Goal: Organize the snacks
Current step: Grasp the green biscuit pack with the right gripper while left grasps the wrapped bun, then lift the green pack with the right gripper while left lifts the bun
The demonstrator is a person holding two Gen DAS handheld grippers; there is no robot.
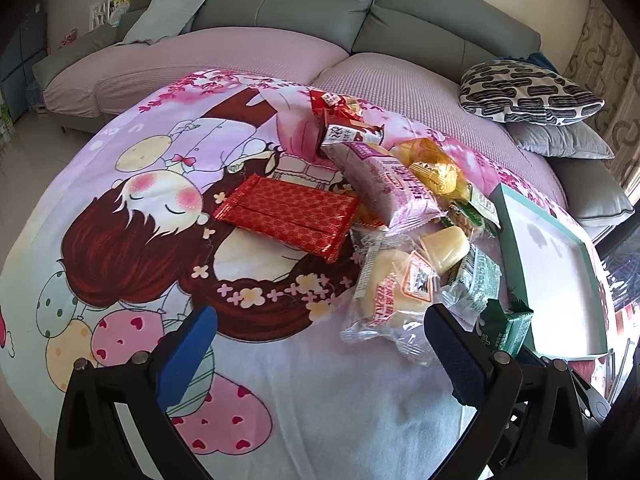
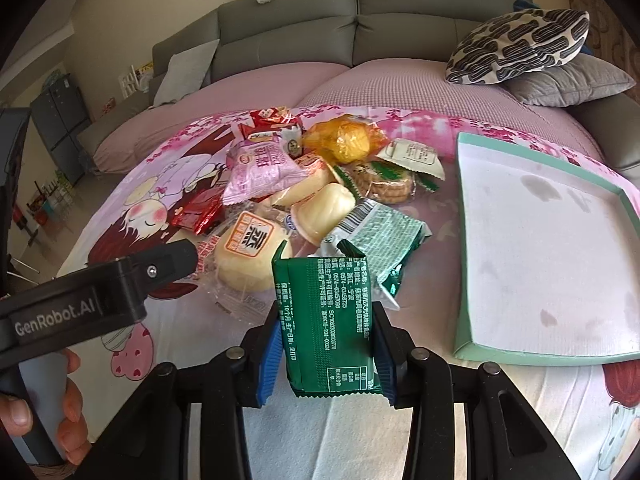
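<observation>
1. Left wrist view: the left tool (image 1: 320, 344) hangs with its blue pads spread wide and nothing between them, low over the cartoon-print cloth (image 1: 132, 216) that covers the desk.
   - The snack pile (image 1: 400, 208) lies from 12 to 2 o'clock of the tool.
   - A flat red packet (image 1: 288, 216) sits at 12 o'clock, on the left edge of the pile.
   - A clear-wrapped bun (image 1: 394, 292) lies just beside the right pad, at about 1 o'clock.
   - The teal-rimmed tray (image 1: 516, 236) is at 2 o'clock, touching the pile's right edge; its white floor holds no snacks.
   - A grey sofa (image 1: 304, 8) runs along the back.

2. Right wrist view: the right tool (image 2: 326, 348) is clamped on a dark green packet (image 2: 326, 320), which stands upright between the pads.
   - The rest of the pile spreads from 11 to 1 o'clock, a pale green packet (image 2: 380, 236) nearest.
   - The tray is at 2 o'clock, apart from the held packet.
   - The left tool shows at 9 o'clock, with a hand (image 2: 44, 412) on its grip.

3. Step in hand, as I judge it: the first snack is picked and awaits transfer to the tray.

4. The next move calls for carrying the green packet toward 2 o'clock, clearing the raised rim, lowering it flat into a corner and releasing. The left tool could meanwhile close on the bun.
</observation>
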